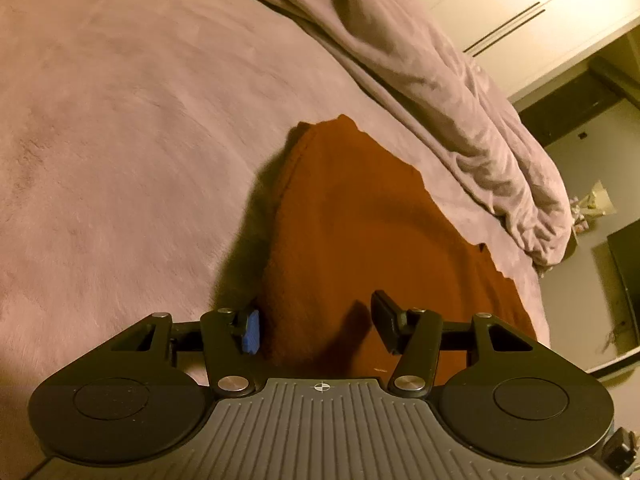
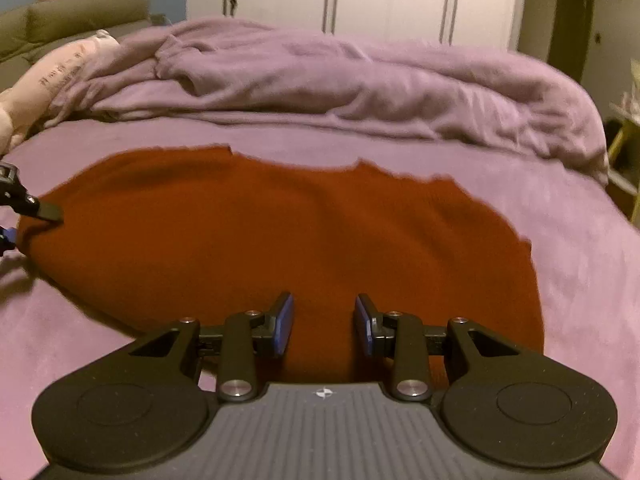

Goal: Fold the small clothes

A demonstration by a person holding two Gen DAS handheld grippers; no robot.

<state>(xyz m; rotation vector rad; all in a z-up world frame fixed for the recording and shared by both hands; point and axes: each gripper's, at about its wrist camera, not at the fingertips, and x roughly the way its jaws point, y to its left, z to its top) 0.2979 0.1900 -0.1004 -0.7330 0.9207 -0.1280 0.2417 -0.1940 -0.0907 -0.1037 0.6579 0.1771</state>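
Both claws, left gripper [image 1: 316, 328] and right gripper [image 2: 324, 326], gape wide, holding nothing.
Rust garment [image 2: 280, 232] lies flat on the bed [image 2: 560, 220], seemingly partly folded; more folds probably remain.

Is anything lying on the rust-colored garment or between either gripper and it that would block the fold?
Nothing visible. The rust garment lies flat on the purple bedspread; the open left gripper and right gripper are right at its edges.
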